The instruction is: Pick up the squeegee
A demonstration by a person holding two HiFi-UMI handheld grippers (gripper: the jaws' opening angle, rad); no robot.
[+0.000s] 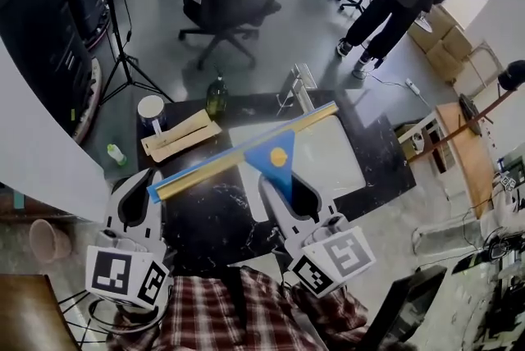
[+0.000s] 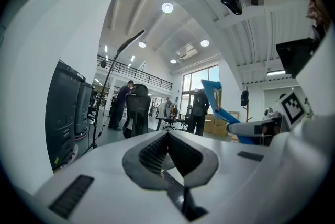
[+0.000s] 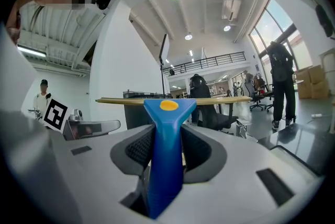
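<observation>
Right gripper view shows your right gripper (image 3: 168,131) clamped on the blue handle of the squeegee (image 3: 168,108). The yellow blade lies level across the view, just beyond the jaws. Your left gripper (image 2: 168,139) has its jaws together, with nothing between them. From the head view, the squeegee is in the air above the black table (image 1: 205,218), and one end of the blade reaches over your left gripper. Further back on the table stand a green bottle (image 1: 216,98) and a cup (image 1: 151,109).
</observation>
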